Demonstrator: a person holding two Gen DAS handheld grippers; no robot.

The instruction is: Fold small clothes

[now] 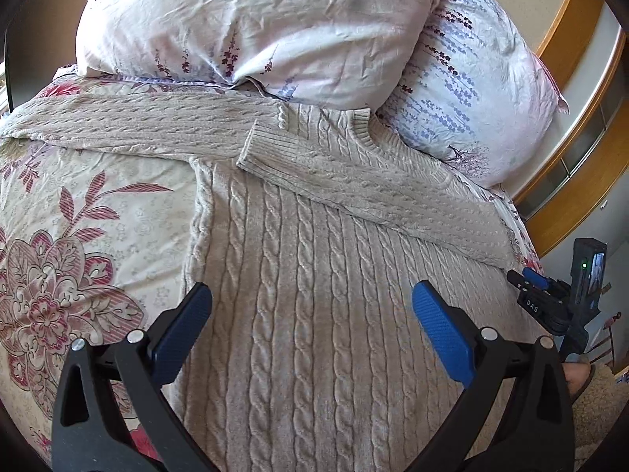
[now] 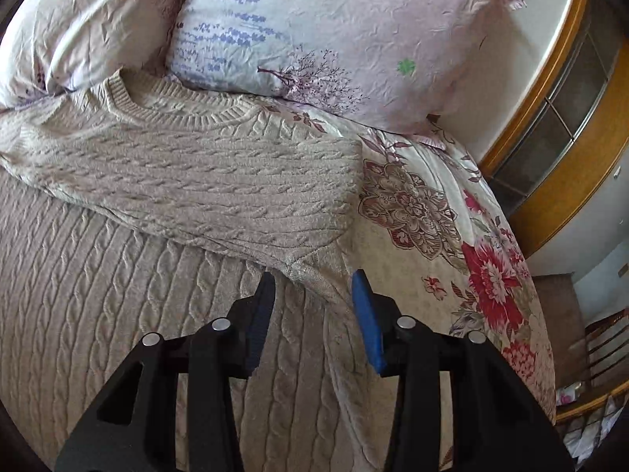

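A beige cable-knit sweater lies flat on the bed, collar toward the pillows. Its right sleeve is folded across the chest, cuff near the middle. Its left sleeve stretches out to the left. My left gripper is open and empty, hovering over the sweater's body. My right gripper is open and empty, just above the sweater's right edge below the folded sleeve. The right gripper also shows in the left wrist view, beside the bed's right edge.
Two floral pillows lie against the head of the bed, touching the collar. The floral bedspread surrounds the sweater. A wooden headboard frame and the bed's edge are on the right.
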